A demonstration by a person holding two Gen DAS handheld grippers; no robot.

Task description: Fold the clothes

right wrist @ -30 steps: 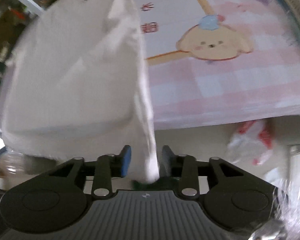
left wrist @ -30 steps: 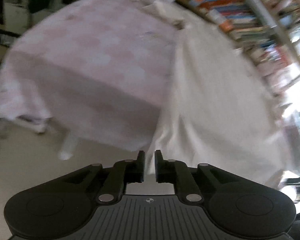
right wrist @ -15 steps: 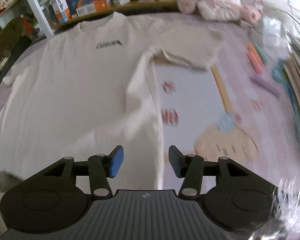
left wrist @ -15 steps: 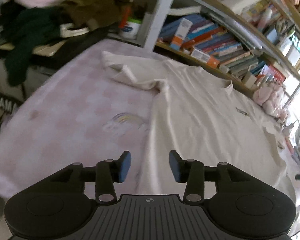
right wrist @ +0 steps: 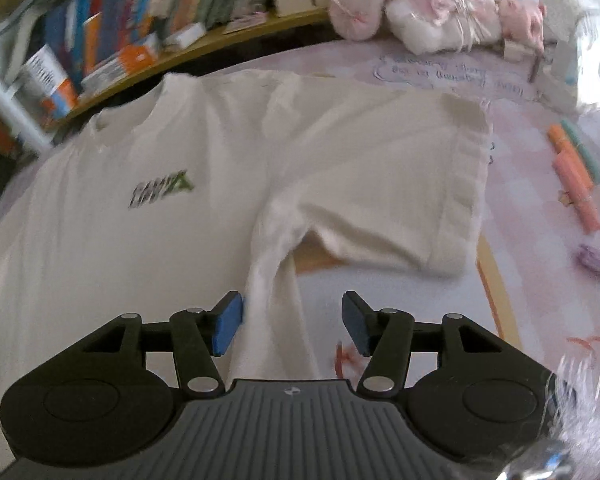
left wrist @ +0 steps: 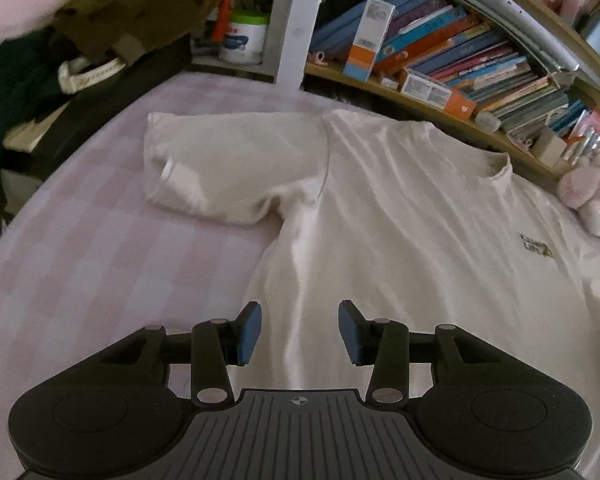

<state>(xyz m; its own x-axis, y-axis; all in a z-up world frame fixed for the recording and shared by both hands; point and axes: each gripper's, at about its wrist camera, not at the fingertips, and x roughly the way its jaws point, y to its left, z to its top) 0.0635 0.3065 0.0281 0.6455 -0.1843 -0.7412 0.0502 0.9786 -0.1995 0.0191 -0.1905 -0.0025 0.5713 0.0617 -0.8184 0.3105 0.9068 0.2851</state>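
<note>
A cream T-shirt (left wrist: pixel 400 216) lies spread face up on the pink checked cloth (left wrist: pixel 80 248), collar toward the bookshelf. A small dark and green logo (right wrist: pixel 160 190) marks its chest. My left gripper (left wrist: pixel 299 330) hangs open above the shirt's side seam, below the sleeve (left wrist: pixel 228 172). Nothing sits between its blue pads. In the right wrist view the T-shirt (right wrist: pixel 120 248) fills the left half, its other sleeve (right wrist: pixel 388 184) spread out flat. My right gripper (right wrist: pixel 292 322) hovers over that side edge, jaws still opening, the pads clear of the cloth.
A bookshelf (left wrist: pixel 460 56) packed with books runs along the far edge. Dark clothes (left wrist: pixel 112 20) are piled at the far left. Pink plush toys (right wrist: pixel 412 12) sit at the far right, and pens (right wrist: pixel 576 184) lie on the printed cloth to the right.
Both grippers let go of the shirt's lower edge and opened. Both then travelled up along the shirt's sides to just below the sleeves. The shirt now lies flat.
</note>
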